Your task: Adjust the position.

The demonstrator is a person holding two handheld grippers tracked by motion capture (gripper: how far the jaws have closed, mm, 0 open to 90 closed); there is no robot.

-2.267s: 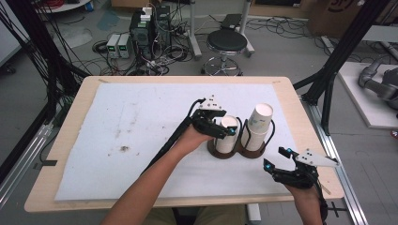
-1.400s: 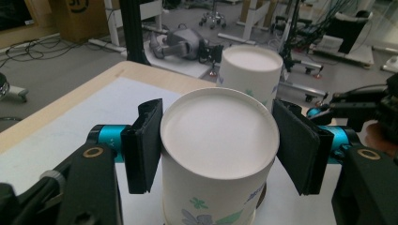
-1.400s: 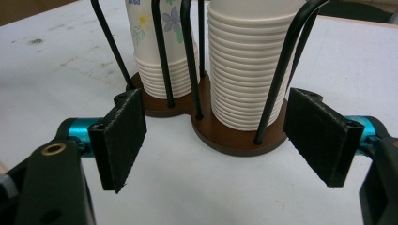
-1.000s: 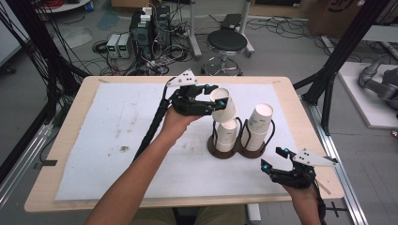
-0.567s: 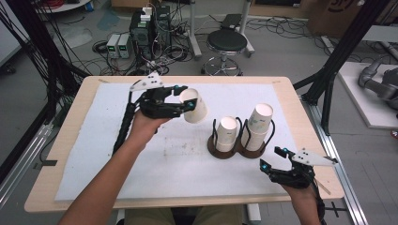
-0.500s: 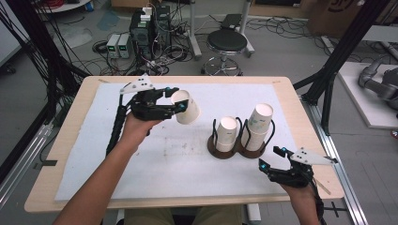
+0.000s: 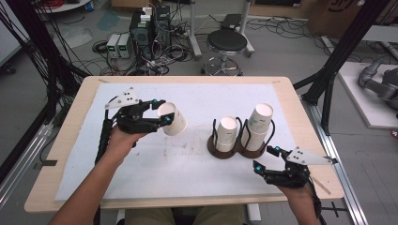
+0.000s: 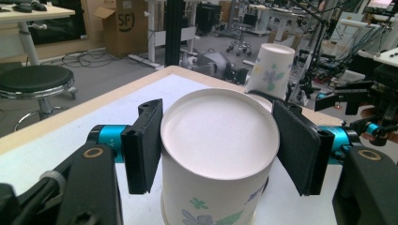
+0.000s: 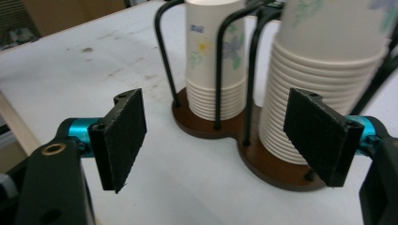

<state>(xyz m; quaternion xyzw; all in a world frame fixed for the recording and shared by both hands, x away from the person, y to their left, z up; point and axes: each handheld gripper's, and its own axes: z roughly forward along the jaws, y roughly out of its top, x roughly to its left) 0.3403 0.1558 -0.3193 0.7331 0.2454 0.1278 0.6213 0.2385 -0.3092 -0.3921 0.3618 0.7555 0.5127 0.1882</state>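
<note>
Left tongs (image 7: 162,112) over the bench's (image 7: 65,140) white mat (image 7: 187,159), toward 9 o'clock from centre. Both pads pressed on a single paper cup (image 7: 172,119), one on each side near its closed base; the cup is tipped on its side and lifted off the mat. In the left gripper view the cup (image 8: 216,154) sits base-forward between the black pads, flower print on its wall.

Wooden cup holder (image 7: 237,147) stands right of centre, around 3 o'clock, two wire-caged wells side by side. Shorter stack of cups (image 7: 226,133) in the well nearer the left tongs, taller stack (image 7: 258,122) in the other.

Right tongs (image 7: 267,158) low at about 4 o'clock, just near-side of the holder, pads spread wide, nothing between them. Right gripper view: both stacks (image 9: 213,61) (image 9: 324,79) and the brown base (image 9: 263,154) ahead of the gaping pads.
</note>
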